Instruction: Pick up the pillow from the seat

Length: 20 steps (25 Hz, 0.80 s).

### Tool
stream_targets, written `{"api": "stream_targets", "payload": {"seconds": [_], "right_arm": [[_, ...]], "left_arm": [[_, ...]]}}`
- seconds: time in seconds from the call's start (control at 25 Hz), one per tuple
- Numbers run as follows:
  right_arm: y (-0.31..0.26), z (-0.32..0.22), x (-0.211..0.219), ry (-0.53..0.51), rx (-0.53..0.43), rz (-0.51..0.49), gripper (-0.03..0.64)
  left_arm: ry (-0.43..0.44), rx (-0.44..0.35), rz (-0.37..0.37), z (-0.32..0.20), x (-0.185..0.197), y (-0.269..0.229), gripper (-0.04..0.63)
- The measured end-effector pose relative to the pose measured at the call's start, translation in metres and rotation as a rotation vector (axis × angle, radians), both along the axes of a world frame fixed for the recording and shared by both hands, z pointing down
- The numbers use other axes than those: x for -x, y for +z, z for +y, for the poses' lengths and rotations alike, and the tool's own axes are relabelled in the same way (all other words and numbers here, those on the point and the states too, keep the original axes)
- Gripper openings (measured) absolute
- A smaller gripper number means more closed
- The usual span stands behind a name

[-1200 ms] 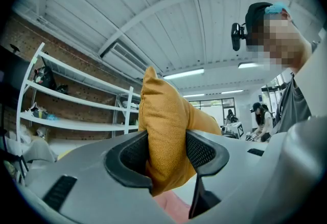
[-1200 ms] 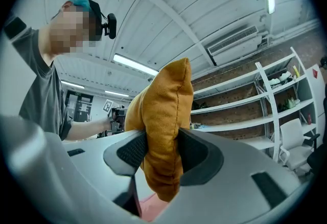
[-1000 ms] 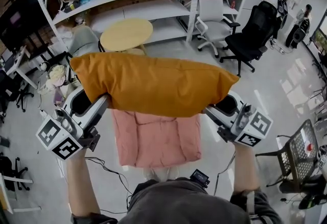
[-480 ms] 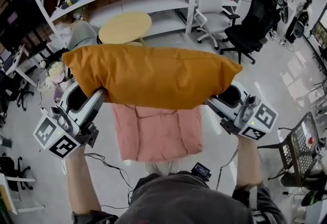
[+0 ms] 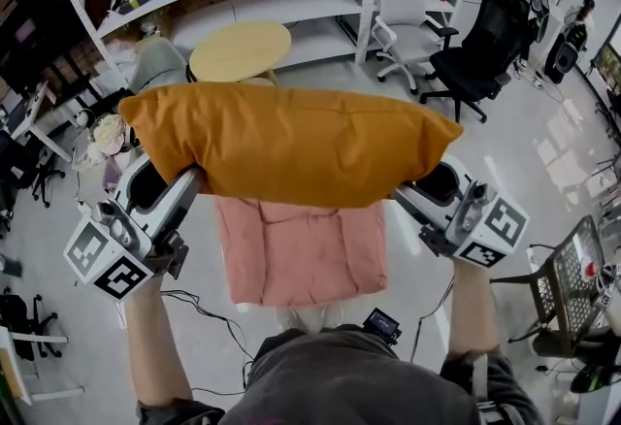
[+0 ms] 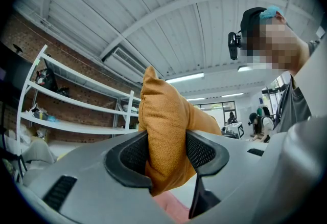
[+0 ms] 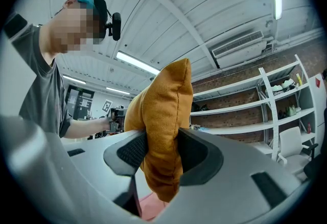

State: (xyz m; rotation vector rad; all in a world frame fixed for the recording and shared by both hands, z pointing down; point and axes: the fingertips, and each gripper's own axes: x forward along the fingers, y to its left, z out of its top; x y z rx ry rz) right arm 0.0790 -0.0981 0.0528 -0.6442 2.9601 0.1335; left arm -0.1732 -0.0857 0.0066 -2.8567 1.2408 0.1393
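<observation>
An orange pillow (image 5: 291, 144) is held in the air above a pink seat cushion (image 5: 301, 250), its left end pinched by the left gripper (image 5: 190, 186) and its right end by the right gripper (image 5: 406, 202).

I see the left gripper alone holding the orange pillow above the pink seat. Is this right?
No: the right gripper view shows the right gripper gripping the orange pillow too. It and the left gripper hold it above the pink seat.

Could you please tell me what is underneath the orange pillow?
A pink seat cushion lies below the pillow, its near part visible. Its far edge and the floor beyond are covered by the pillow.
</observation>
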Motion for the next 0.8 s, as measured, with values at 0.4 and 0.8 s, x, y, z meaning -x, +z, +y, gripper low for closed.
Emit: {"api": "stream_targets", "payload": {"seconds": [0.4, 0.8], "right_arm": [[0.002, -0.011, 0.001, 0.012, 0.011, -0.001, 0.179], [0.006, -0.018, 0.005, 0.019, 0.005, 0.01, 0.178]], "left_arm": [[0.002, -0.002, 0.002, -0.012, 0.001, 0.001, 0.215], [0.0, -0.003, 0.001, -0.018, 0.005, 0.005, 0.215]]}}
